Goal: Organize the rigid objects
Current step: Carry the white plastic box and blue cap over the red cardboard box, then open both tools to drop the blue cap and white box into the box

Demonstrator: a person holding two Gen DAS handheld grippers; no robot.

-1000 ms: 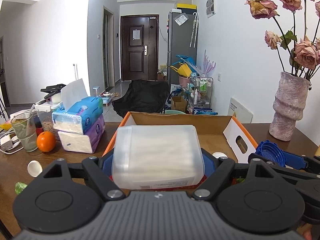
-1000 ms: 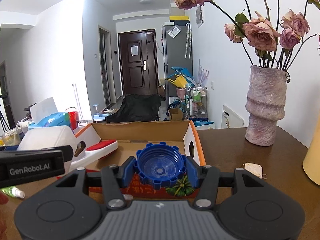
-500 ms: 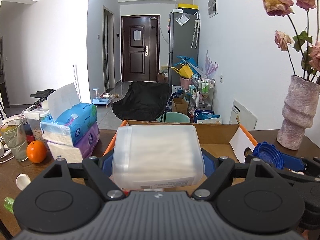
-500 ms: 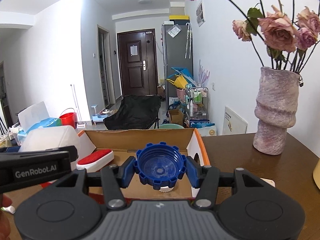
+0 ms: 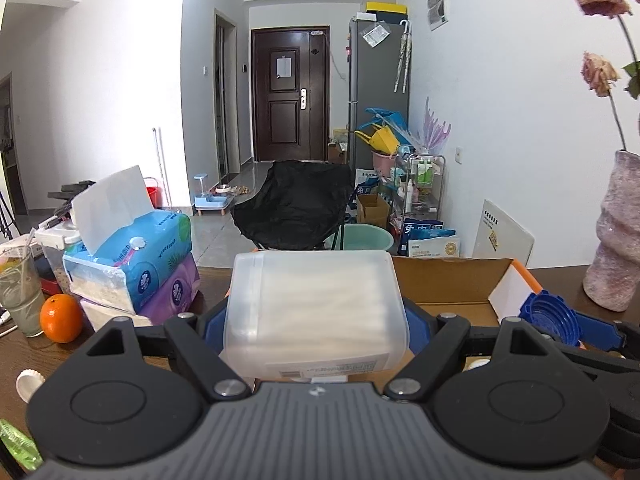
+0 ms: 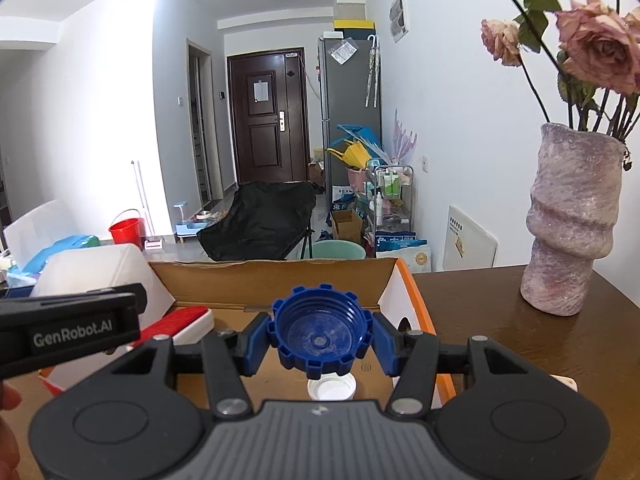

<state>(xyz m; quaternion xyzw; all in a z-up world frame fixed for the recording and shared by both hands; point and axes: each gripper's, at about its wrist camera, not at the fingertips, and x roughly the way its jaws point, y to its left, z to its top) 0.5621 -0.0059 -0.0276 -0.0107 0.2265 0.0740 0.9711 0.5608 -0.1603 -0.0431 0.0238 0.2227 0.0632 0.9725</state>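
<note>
Plastic box [image 5: 316,312], frosted and rectangular, fills the lower centre of the left wrist view, clamped between the wide-set blue jaws of the left gripper [image 5: 316,320], its labelled end nearest the camera. Beyond it, in the right middle of that frame, stands the cardboard box [image 5: 448,280] with an orange outer side, open at the top. At the right edge of the same view the right gripper [image 5: 552,320] shows from the side, carrying the blue cap [image 5: 549,317] over the cardboard box's right end. In the right wrist view the right gripper [image 6: 320,340] sits lower centre, its jaws set narrow and pressed on both sides of the blue cap [image 6: 320,336], a ridged screw cap with its hollow side facing the camera. Below the cap, on the floor of the cardboard box [image 6: 272,280], lies a white cap [image 6: 331,389]; a red-and-white brush [image 6: 188,320] lies in the box at the left. On the tabletop [image 5: 24,352], in the left of the left wrist view, are stacked tissue packs [image 5: 136,268], an orange [image 5: 61,324] and a glass [image 5: 18,292]. A vase [image 6: 572,220] of dried roses stands on the tabletop at the right of the right wrist view.
</note>
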